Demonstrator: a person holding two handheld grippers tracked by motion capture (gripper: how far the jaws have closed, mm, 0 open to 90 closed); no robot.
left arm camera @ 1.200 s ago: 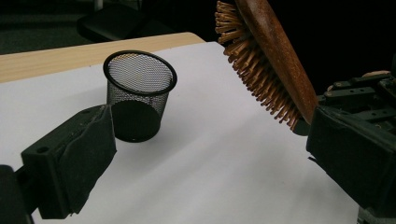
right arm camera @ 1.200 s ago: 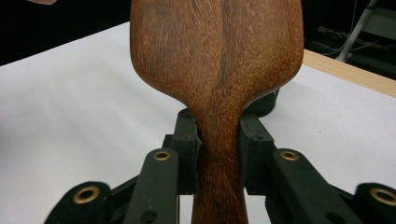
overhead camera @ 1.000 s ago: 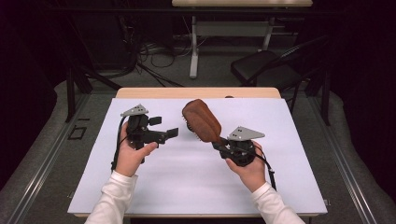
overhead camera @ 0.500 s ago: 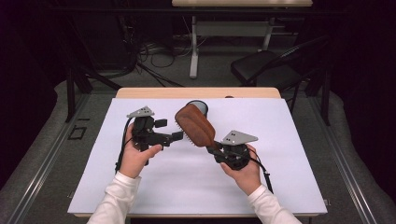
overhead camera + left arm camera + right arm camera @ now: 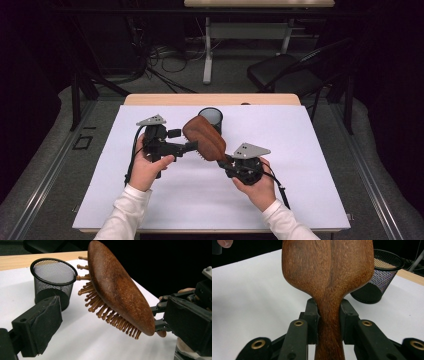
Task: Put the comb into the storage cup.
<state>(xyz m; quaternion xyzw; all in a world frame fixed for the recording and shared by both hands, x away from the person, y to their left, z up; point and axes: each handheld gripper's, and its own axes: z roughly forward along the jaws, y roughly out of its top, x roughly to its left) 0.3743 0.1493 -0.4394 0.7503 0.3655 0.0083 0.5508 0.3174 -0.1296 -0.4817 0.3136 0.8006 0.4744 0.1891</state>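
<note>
Now right tool (image 5: 329,322) clamps wooden hairbrush (image 5: 204,137) handle, near mesh cup (image 5: 210,118)

The hairbrush (image 5: 117,287) clamped in the right hand-held gripper (image 5: 329,322) is brown wood, its back smooth with fine grain and a dull sheen; the pegs are pale wood. Just beyond it, the cup (image 5: 53,281) is black wire mesh, matt. Gripper arms look like matt black plastic, pads perhaps rubbery. Beneath, the tabletop (image 5: 310,150) carries a smooth white sheet, edged in light wood.
</note>
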